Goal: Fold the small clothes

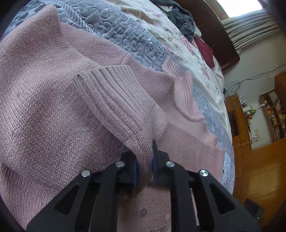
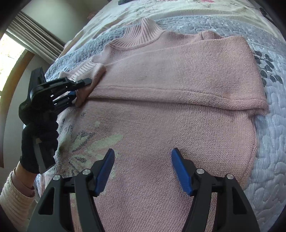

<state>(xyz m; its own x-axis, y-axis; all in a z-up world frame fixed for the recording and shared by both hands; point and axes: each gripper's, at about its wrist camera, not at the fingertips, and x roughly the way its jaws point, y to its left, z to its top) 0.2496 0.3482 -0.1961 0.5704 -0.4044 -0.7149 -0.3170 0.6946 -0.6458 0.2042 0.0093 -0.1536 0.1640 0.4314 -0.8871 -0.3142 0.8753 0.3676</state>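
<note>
A pink knit sweater (image 2: 169,85) lies spread on the grey quilted bedspread (image 2: 268,135), one sleeve folded across its body. My left gripper (image 1: 144,158) is shut on the sleeve (image 1: 125,107) just behind its ribbed cuff (image 1: 107,80). In the right wrist view the left gripper (image 2: 78,89) shows at the left, pinching that sleeve end (image 2: 89,69), held by a hand in a black glove (image 2: 39,135). My right gripper (image 2: 143,158) hovers open over the sweater's lower body, nothing between its blue fingers (image 2: 180,169). The ribbed collar (image 2: 141,33) points to the far side.
A floral sheet (image 1: 178,35) covers the bed beyond the quilt, with a pile of dark clothes (image 1: 180,16) and a red garment (image 1: 205,50) near the headboard. Wooden shelves (image 1: 271,114) and a desk stand at the right. A curtained window (image 2: 10,53) is at the left.
</note>
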